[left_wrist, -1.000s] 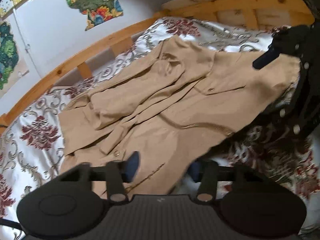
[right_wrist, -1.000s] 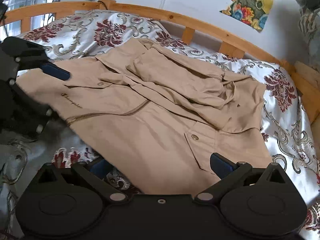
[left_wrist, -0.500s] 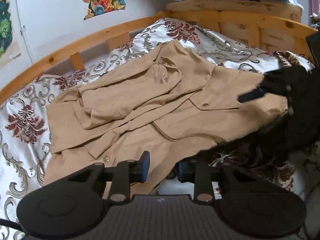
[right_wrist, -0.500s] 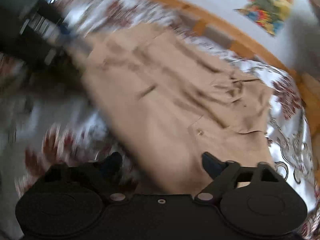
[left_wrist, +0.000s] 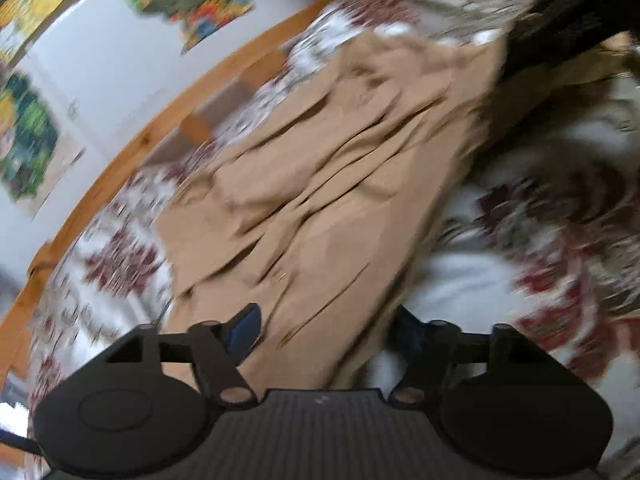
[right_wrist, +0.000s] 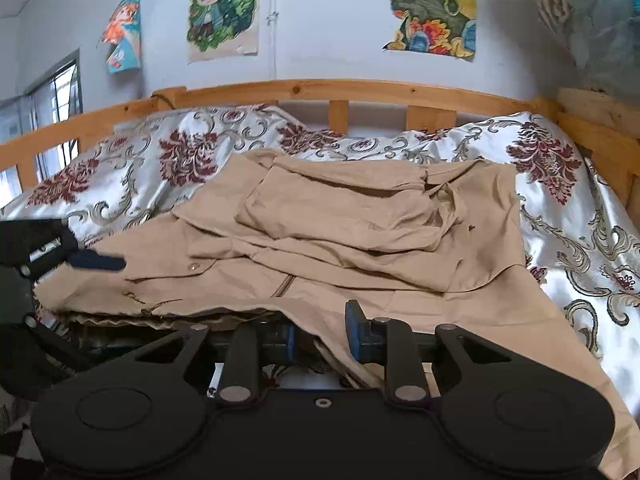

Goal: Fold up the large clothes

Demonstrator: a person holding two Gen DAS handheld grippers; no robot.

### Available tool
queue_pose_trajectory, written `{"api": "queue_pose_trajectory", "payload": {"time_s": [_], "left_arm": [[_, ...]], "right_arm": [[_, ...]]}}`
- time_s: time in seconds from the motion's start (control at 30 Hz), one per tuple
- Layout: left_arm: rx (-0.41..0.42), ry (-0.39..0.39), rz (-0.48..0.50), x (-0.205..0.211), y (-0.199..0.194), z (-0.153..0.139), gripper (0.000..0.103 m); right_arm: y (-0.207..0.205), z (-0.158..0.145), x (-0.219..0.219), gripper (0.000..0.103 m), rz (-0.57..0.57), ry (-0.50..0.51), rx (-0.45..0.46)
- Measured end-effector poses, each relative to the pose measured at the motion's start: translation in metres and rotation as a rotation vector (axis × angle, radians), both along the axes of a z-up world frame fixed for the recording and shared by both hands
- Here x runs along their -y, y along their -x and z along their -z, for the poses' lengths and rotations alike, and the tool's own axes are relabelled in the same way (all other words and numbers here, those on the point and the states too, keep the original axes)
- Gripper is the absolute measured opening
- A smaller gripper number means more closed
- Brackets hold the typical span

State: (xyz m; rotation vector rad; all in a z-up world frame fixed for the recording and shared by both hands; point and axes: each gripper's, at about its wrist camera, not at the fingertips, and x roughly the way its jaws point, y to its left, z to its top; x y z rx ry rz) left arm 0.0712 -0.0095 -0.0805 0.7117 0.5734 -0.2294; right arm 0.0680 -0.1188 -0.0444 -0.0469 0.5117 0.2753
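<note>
A large tan jacket (right_wrist: 360, 248) lies spread on the bed, partly folded, with its sleeves laid over the body. My right gripper (right_wrist: 320, 330) is low at the jacket's near hem, and its jaws stand narrowly apart with the fabric edge between the blue pads. My left gripper (left_wrist: 326, 330) has its jaws wide apart, with the jacket's (left_wrist: 320, 208) near edge lying between them. The left wrist view is blurred. In the right wrist view the left gripper's fingertip (right_wrist: 96, 262) rests on the jacket's left corner. The right gripper shows as a dark shape (left_wrist: 560, 12) at the top right of the left wrist view.
The bed has a white cover with red flowers (right_wrist: 180, 152) and a wooden rail (right_wrist: 320, 90) along the far side and ends. Cartoon posters (right_wrist: 224, 8) hang on the wall behind. A bundle of patterned bedding (right_wrist: 592, 20) sits at the upper right.
My right gripper has dropped low to the jacket's near hem and its jaws have narrowed onto the fabric. My left gripper's jaws, narrower half a second ago, have widened, and its view has swung and blurred.
</note>
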Motion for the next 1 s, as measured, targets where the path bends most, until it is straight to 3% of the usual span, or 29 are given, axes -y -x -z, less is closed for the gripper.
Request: {"api": "queue_pose_trajectory", "payload": {"time_s": [0.13,0.17,0.23,0.27,0.3,0.37,0.4,0.43,0.53,0.67,0.77,0.8,0.83,0.9,1.0], "left_arm": [[-0.012,0.074,-0.143,-0.041,-0.01,-0.008,0.044],[-0.021,0.101,-0.172,-0.051,-0.011,-0.011,0.035],[-0.033,0.14,-0.228,-0.069,-0.015,-0.015,0.031],[-0.036,0.155,-0.246,-0.075,-0.015,-0.018,0.026],[-0.029,0.167,-0.263,-0.079,-0.016,-0.02,0.024],[-0.02,0.192,-0.284,-0.09,-0.019,-0.024,0.022],[-0.022,0.209,-0.289,-0.095,-0.021,-0.025,0.012],[-0.029,0.232,-0.29,-0.098,-0.02,-0.027,0.009],[-0.032,0.283,-0.281,-0.106,-0.017,-0.034,0.006],[-0.013,0.302,-0.24,-0.112,-0.009,-0.045,0.005],[0.005,0.294,-0.212,-0.112,-0.001,-0.05,0.004],[0.001,0.304,-0.204,-0.113,0.001,-0.053,0.004],[-0.005,0.31,-0.193,-0.114,0.005,-0.055,0.003],[-0.009,0.318,-0.168,-0.116,0.016,-0.062,0.003],[-0.013,0.319,-0.146,-0.123,0.035,-0.072,0.003]], "right_arm": [[-0.001,0.005,0.0,0.025,0.013,0.072,-0.014],[0.001,0.007,-0.003,0.031,0.008,0.152,-0.011],[0.009,0.013,-0.014,0.044,-0.005,0.388,0.019],[0.013,0.016,-0.018,0.052,-0.014,0.466,0.024],[0.017,0.018,-0.019,0.052,-0.019,0.512,0.025],[0.02,0.021,-0.018,0.052,-0.023,0.541,-0.004],[0.02,0.022,-0.016,0.053,-0.023,0.551,-0.02],[0.02,0.025,-0.014,0.054,-0.023,0.554,-0.044],[0.02,0.031,-0.009,0.054,-0.02,0.554,-0.111],[0.03,0.035,-0.008,0.056,-0.048,0.652,-0.149],[0.033,0.033,-0.005,0.044,-0.063,0.686,-0.177],[0.035,0.033,-0.004,0.036,-0.068,0.711,-0.184],[0.039,0.032,-0.004,0.019,-0.075,0.738,-0.189],[0.048,0.027,0.0,0.006,-0.072,0.755,-0.175],[0.067,0.004,0.008,0.005,-0.058,0.709,-0.129]]}}
